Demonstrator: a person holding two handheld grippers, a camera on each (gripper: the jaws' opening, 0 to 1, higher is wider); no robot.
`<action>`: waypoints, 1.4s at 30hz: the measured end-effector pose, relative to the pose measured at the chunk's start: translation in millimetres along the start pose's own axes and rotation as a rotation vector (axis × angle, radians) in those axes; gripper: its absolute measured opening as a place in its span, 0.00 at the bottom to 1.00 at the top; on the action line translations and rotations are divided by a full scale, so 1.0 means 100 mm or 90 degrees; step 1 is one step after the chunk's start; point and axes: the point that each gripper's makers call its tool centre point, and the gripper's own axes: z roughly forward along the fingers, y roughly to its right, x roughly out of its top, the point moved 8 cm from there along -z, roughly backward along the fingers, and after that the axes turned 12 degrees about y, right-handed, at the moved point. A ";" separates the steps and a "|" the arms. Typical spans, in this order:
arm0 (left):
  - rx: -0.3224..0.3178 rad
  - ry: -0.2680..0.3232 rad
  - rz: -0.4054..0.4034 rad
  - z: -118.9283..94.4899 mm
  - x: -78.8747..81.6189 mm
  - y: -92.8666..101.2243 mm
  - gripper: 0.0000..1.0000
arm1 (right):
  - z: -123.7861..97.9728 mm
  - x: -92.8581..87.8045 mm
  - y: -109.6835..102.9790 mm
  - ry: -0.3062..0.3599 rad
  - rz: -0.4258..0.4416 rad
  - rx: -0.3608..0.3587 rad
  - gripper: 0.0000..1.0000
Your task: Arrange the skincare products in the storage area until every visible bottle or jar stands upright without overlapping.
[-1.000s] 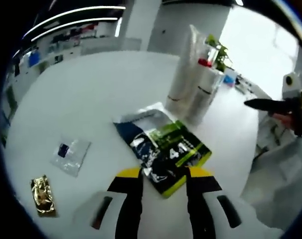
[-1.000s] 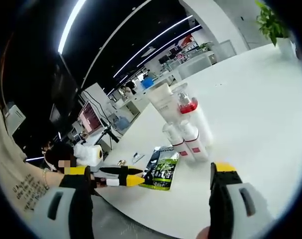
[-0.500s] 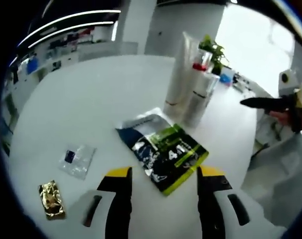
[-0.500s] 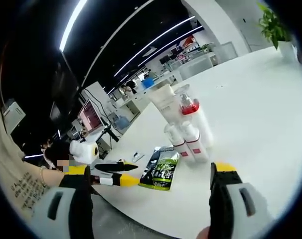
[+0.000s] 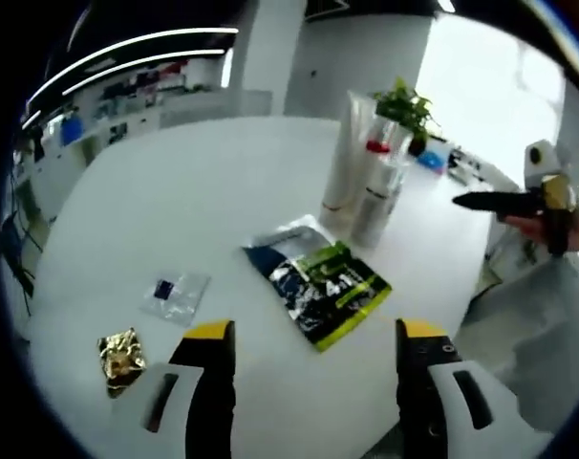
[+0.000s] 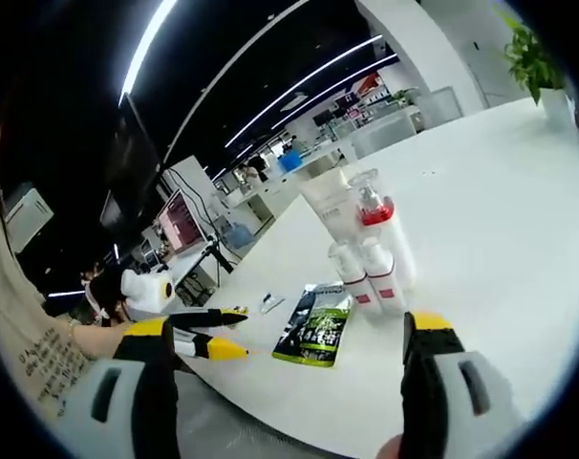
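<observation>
two grippers hang spread and empty over the white table (image 5: 156,220). in the left gripper view, the left gripper (image 5: 313,349) hovers at the near edge, just short of the flat green sachet (image 5: 330,293); the bottles (image 5: 366,182) stand upright beyond it. in the right gripper view, the right gripper (image 6: 289,359) is well back from the cluster. the bottles look settled; next probably calls for checking the sachet.

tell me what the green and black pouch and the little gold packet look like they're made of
Green and black pouch: probably glossy plastic or foil laminate; it lies flat on the white table, printed, with bright glare on its creased face. Gold packet: looks like metallic foil, crinkled and catching light in patches. Both are too small to tell more.
</observation>
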 end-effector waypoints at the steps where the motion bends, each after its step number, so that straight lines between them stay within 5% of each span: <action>1: 0.006 0.003 -0.001 -0.04 0.01 0.01 0.67 | 0.00 0.00 0.00 0.002 0.000 0.001 1.00; 24: 0.074 0.058 -0.028 -0.69 0.12 -0.03 0.88 | -0.09 0.02 -0.09 -0.001 -0.027 0.010 1.00; 42: 0.104 0.061 -0.028 -0.84 0.12 -0.07 0.96 | -0.10 0.00 -0.05 0.002 -0.021 -0.002 1.00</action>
